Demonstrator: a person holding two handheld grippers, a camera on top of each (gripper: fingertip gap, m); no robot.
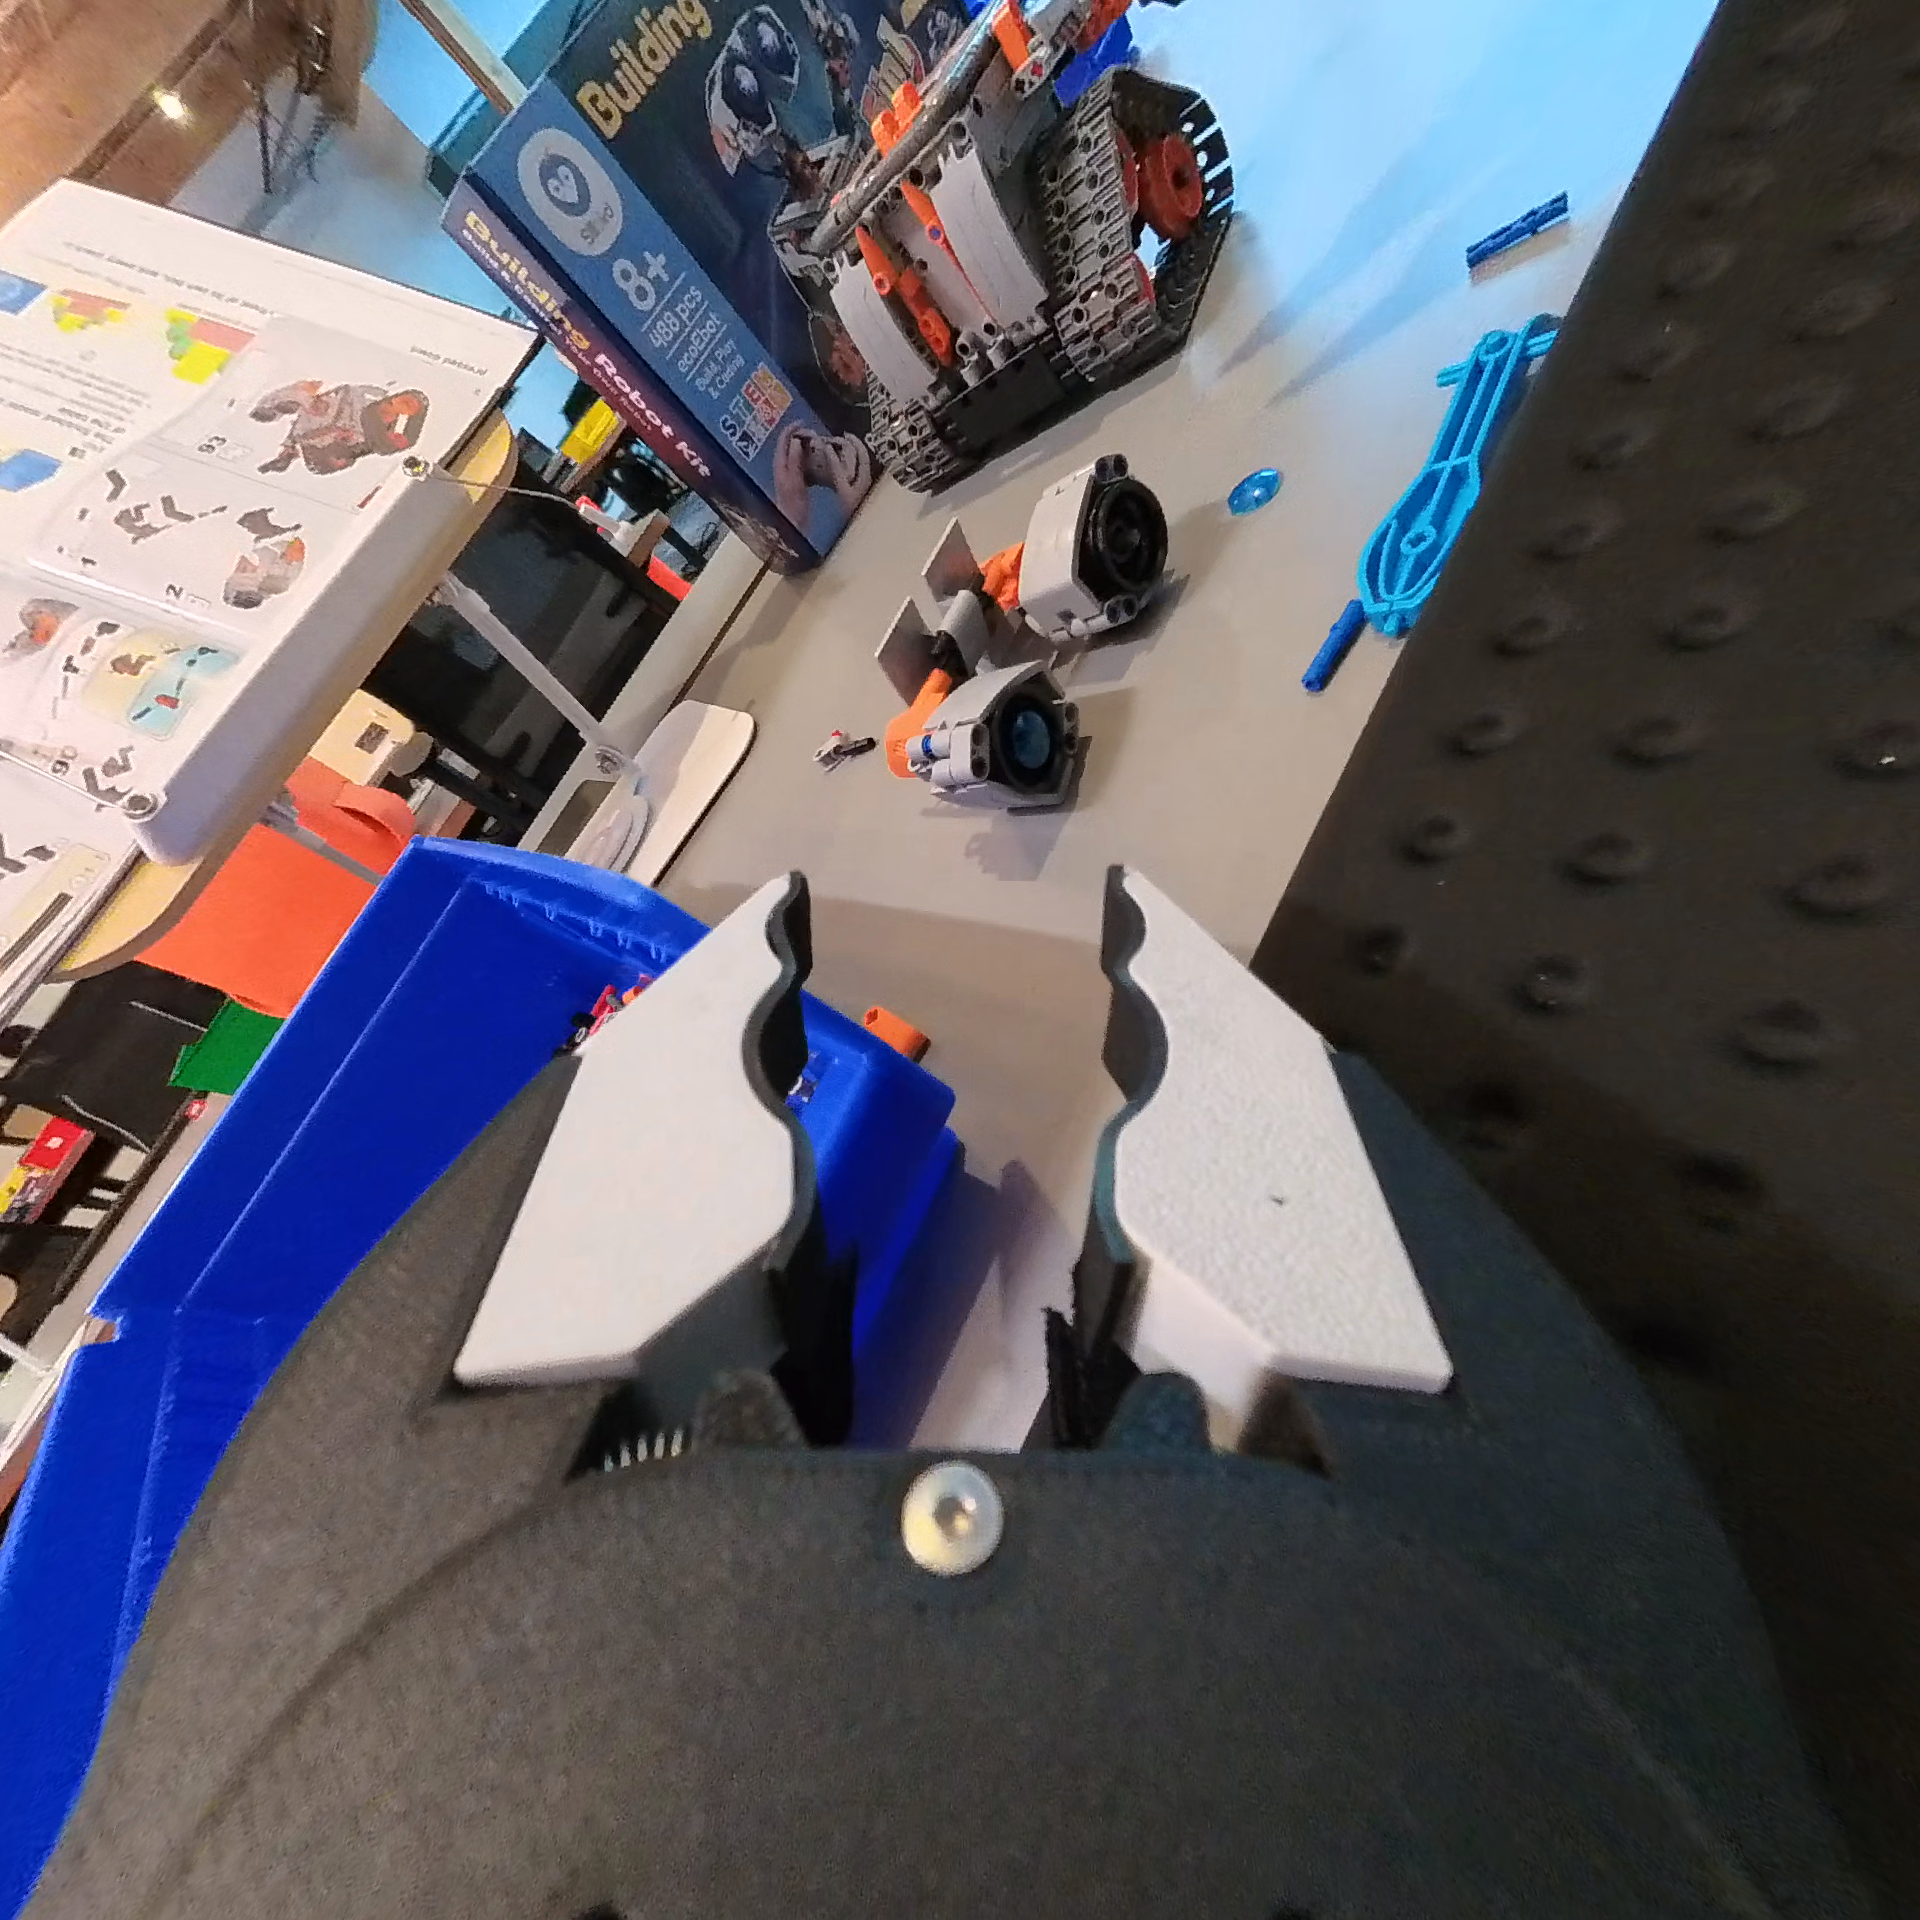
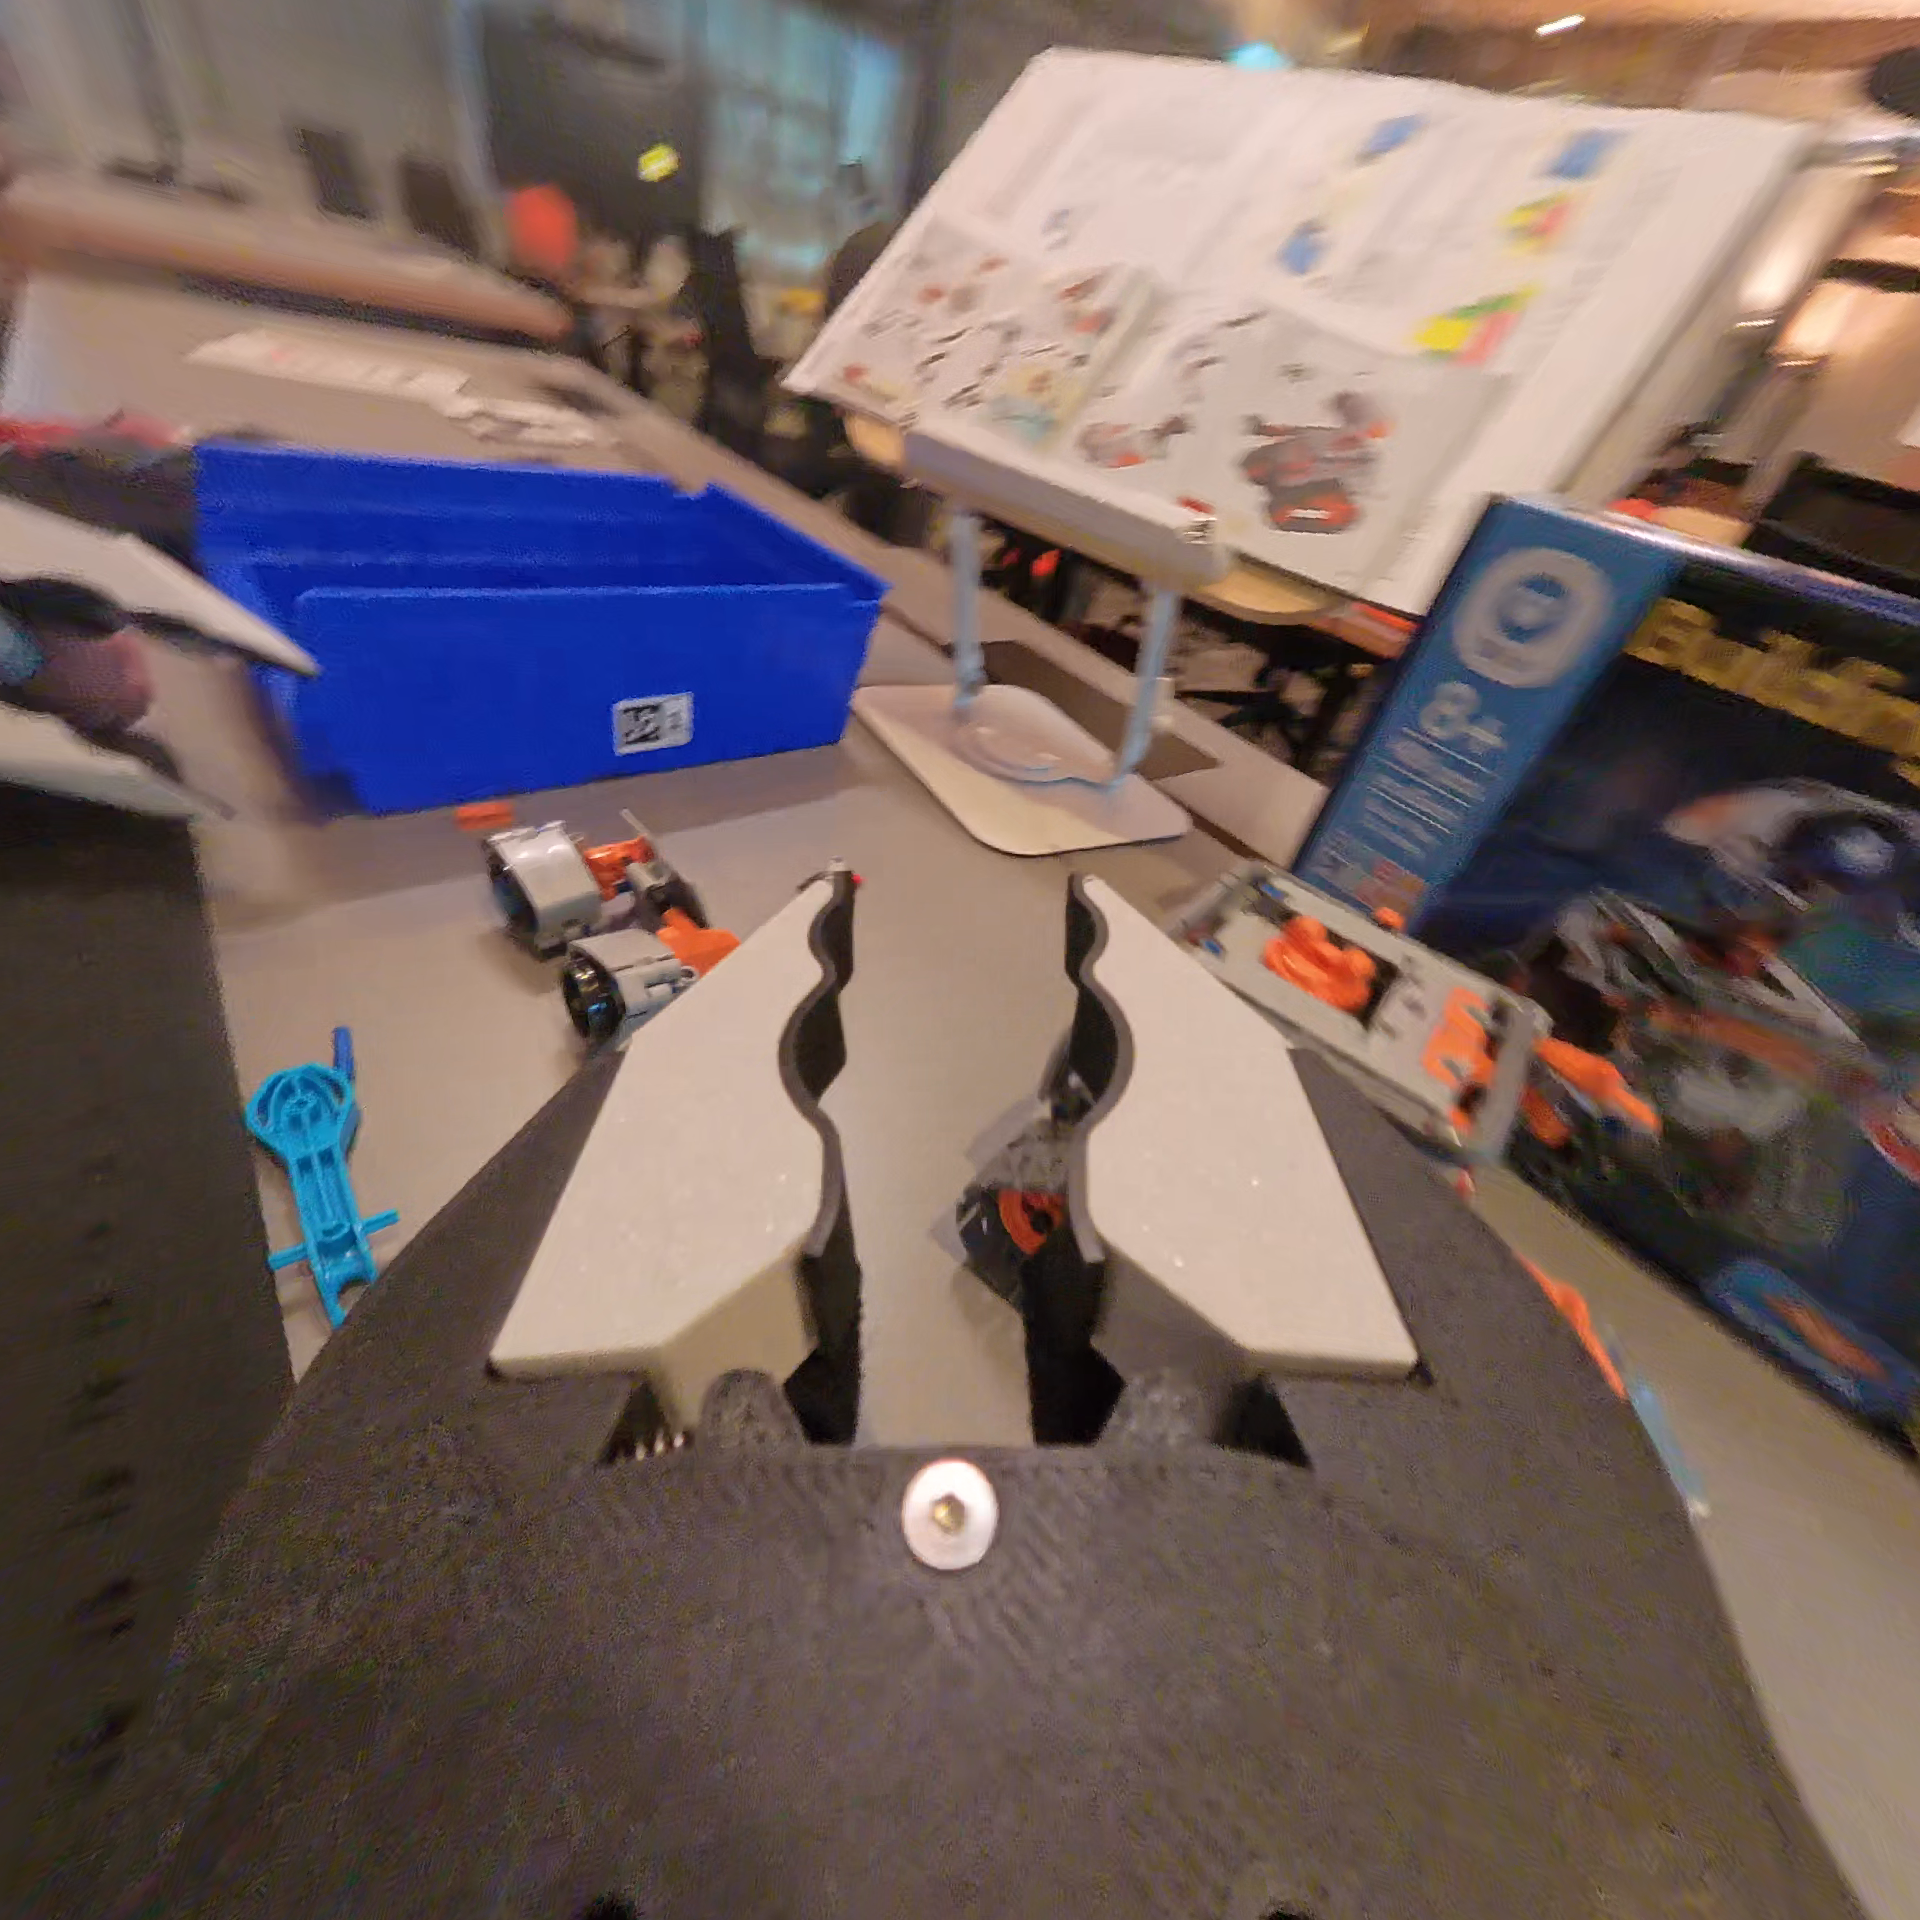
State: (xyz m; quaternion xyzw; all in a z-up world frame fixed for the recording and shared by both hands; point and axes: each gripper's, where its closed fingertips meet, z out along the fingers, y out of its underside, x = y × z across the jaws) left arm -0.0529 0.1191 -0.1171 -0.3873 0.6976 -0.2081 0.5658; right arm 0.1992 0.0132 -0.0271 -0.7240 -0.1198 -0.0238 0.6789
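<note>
My left gripper (image 1: pixel 956 894) is open and empty, low over the grey table (image 1: pixel 1195 831), with its left finger over the corner of a blue bin (image 1: pixel 416 1039). Ahead lies a grey and orange two-eyed brick assembly (image 1: pixel 1018 644), and beyond it a tracked brick robot model (image 1: pixel 1018 239). My right gripper (image 2: pixel 956 894) is open and empty above the table (image 2: pixel 416 935). The tracked model (image 2: pixel 1382 997) lies just right of it, partly under the right finger. The eyed assembly (image 2: pixel 603 935) lies to its left. The left gripper (image 2: pixel 249 738) shows at the left edge.
A kit box (image 1: pixel 665 270) (image 2: pixel 1662 883) and an instruction booklet on a stand (image 1: pixel 208 468) (image 2: pixel 1247 312) stand at the table's back. A light blue tool (image 1: pixel 1455 468) (image 2: pixel 312 1153), a small orange piece (image 1: pixel 899 1029) (image 2: pixel 483 814) and blue pins (image 1: pixel 1335 649) lie loose. A black dimpled surface (image 1: pixel 1662 727) walls one side. The left gripper's tips are roughly 30 cm from the right gripper's.
</note>
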